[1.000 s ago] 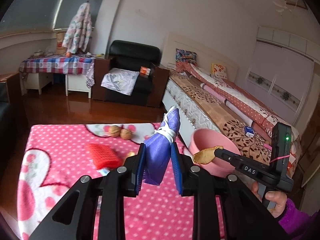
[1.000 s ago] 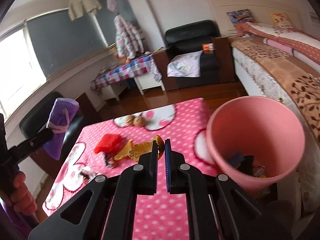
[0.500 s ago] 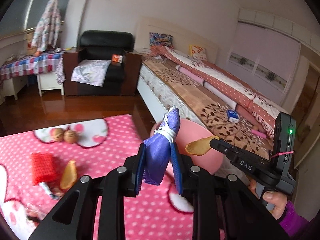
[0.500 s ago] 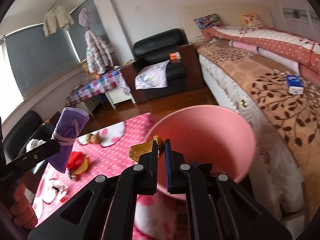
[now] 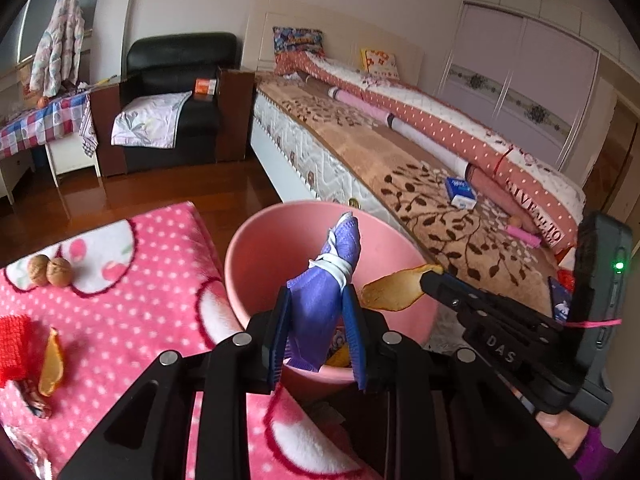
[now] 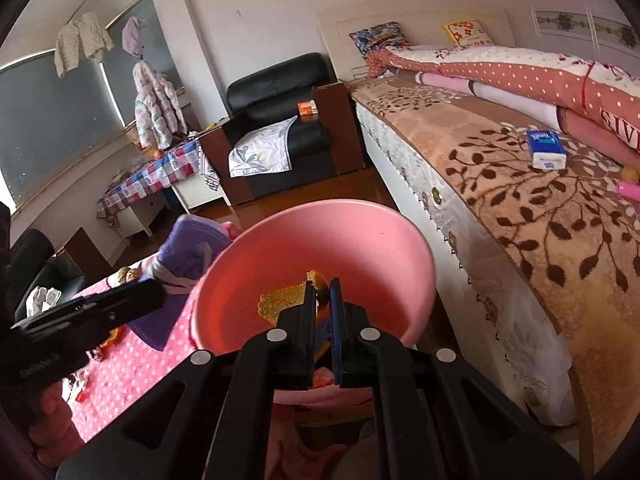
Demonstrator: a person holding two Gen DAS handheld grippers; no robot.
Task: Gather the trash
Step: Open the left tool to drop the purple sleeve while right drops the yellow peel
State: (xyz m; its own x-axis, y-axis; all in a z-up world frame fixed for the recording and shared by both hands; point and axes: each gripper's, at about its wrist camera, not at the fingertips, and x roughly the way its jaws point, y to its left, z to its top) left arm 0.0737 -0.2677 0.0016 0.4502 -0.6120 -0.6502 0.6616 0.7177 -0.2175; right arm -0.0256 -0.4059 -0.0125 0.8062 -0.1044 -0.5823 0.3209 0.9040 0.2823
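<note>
A pink bin (image 5: 272,248) stands just off the right edge of the pink dotted table (image 5: 132,320); it also shows in the right wrist view (image 6: 360,240). My left gripper (image 5: 318,316) is shut on a rolled purple cloth (image 5: 324,292) tied with a white band, held over the bin's mouth. My right gripper (image 6: 323,292) is shut on a piece of orange peel (image 6: 284,302), also over the bin. The peel shows in the left wrist view (image 5: 394,290) beside the cloth. Some trash lies at the bin's bottom.
On the table lie two walnuts (image 5: 50,274), a red mesh piece (image 5: 14,344), another orange peel (image 5: 52,364) and a wrapper (image 5: 34,400). A bed (image 5: 420,160) runs close behind the bin. A black armchair (image 5: 176,92) stands farther back.
Both grippers have moved right, from over the table to over the pink bin, still holding the purple cloth and the peel. The bin now sits directly under them.
</note>
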